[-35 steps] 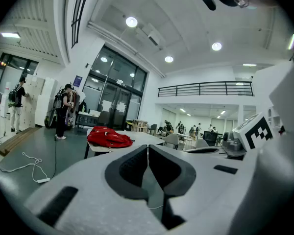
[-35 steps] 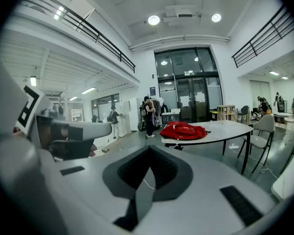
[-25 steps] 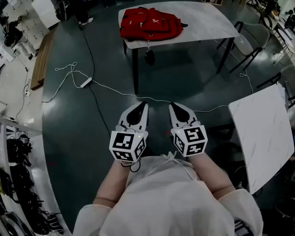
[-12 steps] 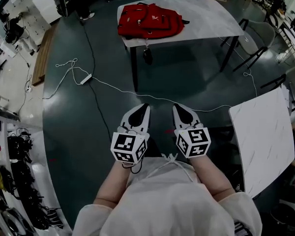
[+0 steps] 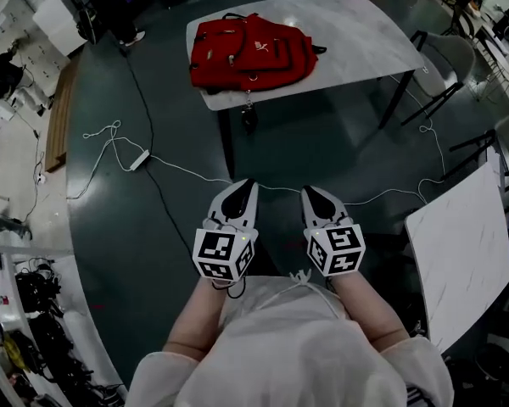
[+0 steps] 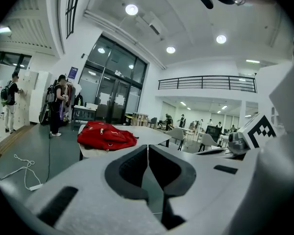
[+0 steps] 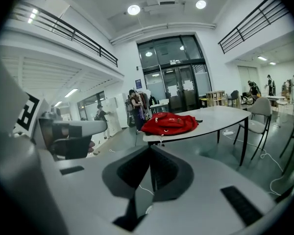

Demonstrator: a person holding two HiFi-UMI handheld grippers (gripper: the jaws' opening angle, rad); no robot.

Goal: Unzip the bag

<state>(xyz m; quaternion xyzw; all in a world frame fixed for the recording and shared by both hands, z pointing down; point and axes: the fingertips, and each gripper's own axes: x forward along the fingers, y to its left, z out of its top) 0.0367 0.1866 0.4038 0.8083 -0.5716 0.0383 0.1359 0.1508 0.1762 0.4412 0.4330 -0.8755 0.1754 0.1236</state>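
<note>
The red bag [image 5: 250, 51] is seen lying flat on the left end of the surface [image 5: 356, 32]. The left claw [image 5: 240, 189] and right claw [image 5: 316, 195] are held side by side, well short of that surface, each closed tight with nothing gripped

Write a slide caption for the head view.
Left gripper and right gripper, both shut and empty, side by side above the floor, short of the red backpack on the white table.
</note>
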